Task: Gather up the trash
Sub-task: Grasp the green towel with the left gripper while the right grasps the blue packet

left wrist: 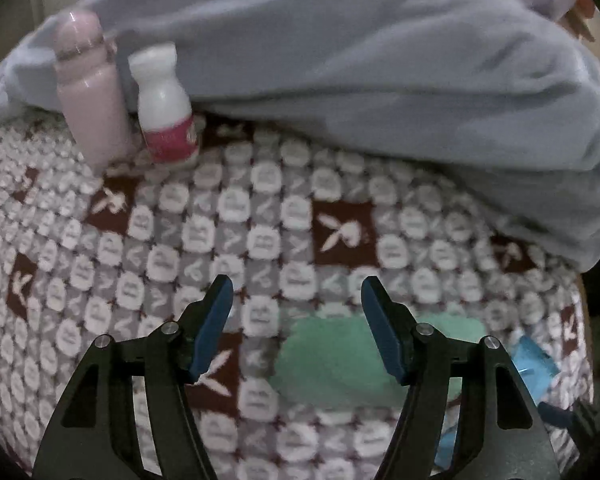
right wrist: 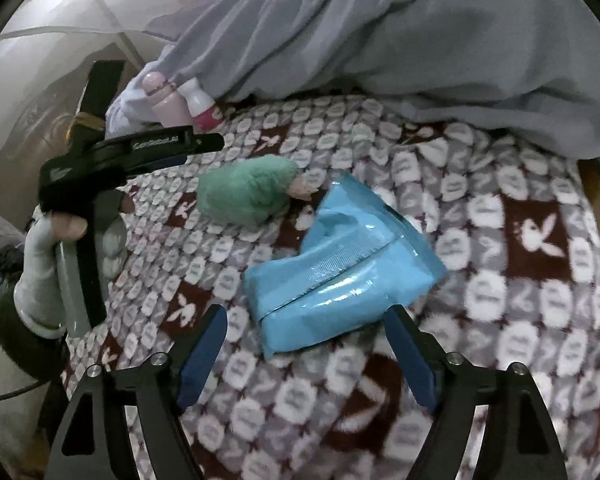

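My left gripper (left wrist: 296, 284) hangs open over the patterned bed cover, and a fuzzy green bundle (left wrist: 340, 360) lies under the gap between its jaws without touching them. A crumpled blue plastic packet (right wrist: 340, 264) lies just ahead of my open right gripper (right wrist: 307, 314), its near edge between the blue pads; they do not press on it. The right wrist view shows the green bundle (right wrist: 248, 194) beyond the packet and the left gripper (right wrist: 204, 148) side-on above it, held by a hand (right wrist: 64, 228). A pink bottle (left wrist: 88, 100) and a white bottle with a pink label (left wrist: 164, 108) stand against the blanket.
A bulky grey-blue blanket (left wrist: 380, 60) is heaped along the far side of the bed. The rabbit-patterned cover (right wrist: 500, 280) spreads out to the right. A pale curtain or net (right wrist: 40, 60) hangs at the left of the bed. The blue packet (left wrist: 534, 360) shows at the left wrist view's right edge.
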